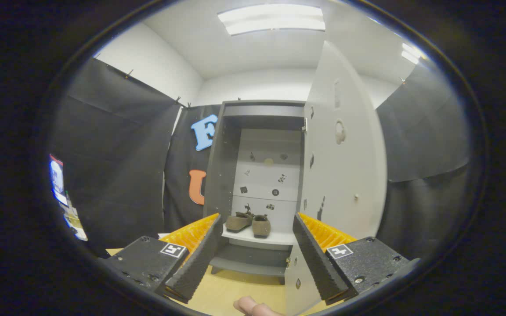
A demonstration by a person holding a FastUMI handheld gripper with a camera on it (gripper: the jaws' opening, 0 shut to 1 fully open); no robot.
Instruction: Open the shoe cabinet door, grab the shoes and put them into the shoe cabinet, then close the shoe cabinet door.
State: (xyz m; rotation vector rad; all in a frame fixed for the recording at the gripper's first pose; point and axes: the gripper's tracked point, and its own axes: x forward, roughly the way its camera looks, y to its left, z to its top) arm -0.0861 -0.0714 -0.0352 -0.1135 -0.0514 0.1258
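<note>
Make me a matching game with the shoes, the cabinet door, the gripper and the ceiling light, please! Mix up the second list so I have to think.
Things:
1. shoes
2. cabinet door
3. gripper
4. ceiling light

States or places:
A. swung open, standing beside the right finger
B. glowing overhead, above the cabinet
C. sitting on the white shelf inside the cabinet, beyond the fingers
D. fingers spread wide apart, holding nothing

Right pairs: 1-C, 2-A, 3-D, 4-B
</note>
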